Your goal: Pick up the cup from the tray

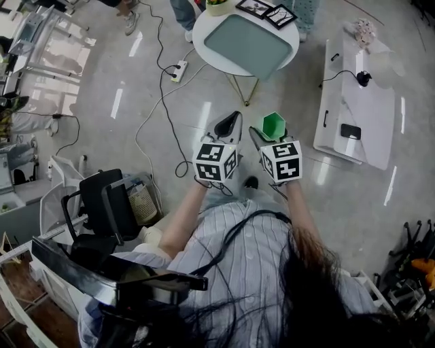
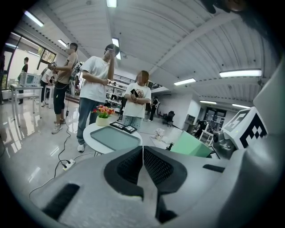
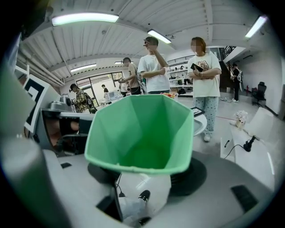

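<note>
A green faceted cup (image 1: 273, 124) is held up in the air, well short of the round table, with my right gripper (image 1: 269, 138) shut on it. The right gripper view looks straight into the empty cup (image 3: 141, 132), which hides most of the right gripper (image 3: 144, 173) jaws. The grey-green tray (image 1: 248, 42) lies bare on the round white table (image 1: 204, 27) ahead. My left gripper (image 1: 228, 126) hovers beside the right one, its jaws pressed together on nothing. In the left gripper view the left gripper (image 2: 143, 164) points at the tray (image 2: 115, 138), with the cup (image 2: 191, 145) at the right.
A flower pot (image 1: 217, 5) and two picture frames (image 1: 266, 11) stand at the table's far edge. A power strip (image 1: 178, 70) and cables lie on the floor at the left. A long white bench (image 1: 358, 102) is at the right, a black chair (image 1: 102, 204) at the near left. People (image 2: 95, 84) stand beyond the table.
</note>
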The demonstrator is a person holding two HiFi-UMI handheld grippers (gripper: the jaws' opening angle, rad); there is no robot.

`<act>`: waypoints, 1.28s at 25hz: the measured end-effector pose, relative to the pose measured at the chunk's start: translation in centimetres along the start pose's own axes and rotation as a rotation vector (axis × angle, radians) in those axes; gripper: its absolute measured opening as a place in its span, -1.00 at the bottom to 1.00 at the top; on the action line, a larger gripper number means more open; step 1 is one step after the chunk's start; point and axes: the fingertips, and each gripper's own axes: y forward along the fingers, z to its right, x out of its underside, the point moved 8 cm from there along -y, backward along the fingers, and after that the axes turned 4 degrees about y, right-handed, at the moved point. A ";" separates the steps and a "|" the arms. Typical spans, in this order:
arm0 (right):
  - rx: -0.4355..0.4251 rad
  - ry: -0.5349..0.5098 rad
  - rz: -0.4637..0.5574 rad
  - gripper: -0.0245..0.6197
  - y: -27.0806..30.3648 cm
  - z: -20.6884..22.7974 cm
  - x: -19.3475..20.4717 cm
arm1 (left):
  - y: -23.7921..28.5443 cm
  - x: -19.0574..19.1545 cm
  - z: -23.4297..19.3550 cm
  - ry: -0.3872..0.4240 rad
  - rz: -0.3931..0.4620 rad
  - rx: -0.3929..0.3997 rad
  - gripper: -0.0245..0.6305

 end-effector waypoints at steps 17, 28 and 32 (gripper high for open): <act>-0.068 -0.029 0.001 -0.03 -7.2 -2.8 6.5 | -6.8 3.9 7.0 0.033 0.030 -0.035 -0.88; -0.073 -0.051 -0.006 -0.03 -9.3 -3.9 8.6 | -8.5 5.8 8.7 0.027 0.025 -0.029 -0.88; -0.066 -0.061 -0.008 -0.03 -10.1 -4.2 8.7 | -8.7 5.9 9.1 0.022 0.028 -0.023 -0.88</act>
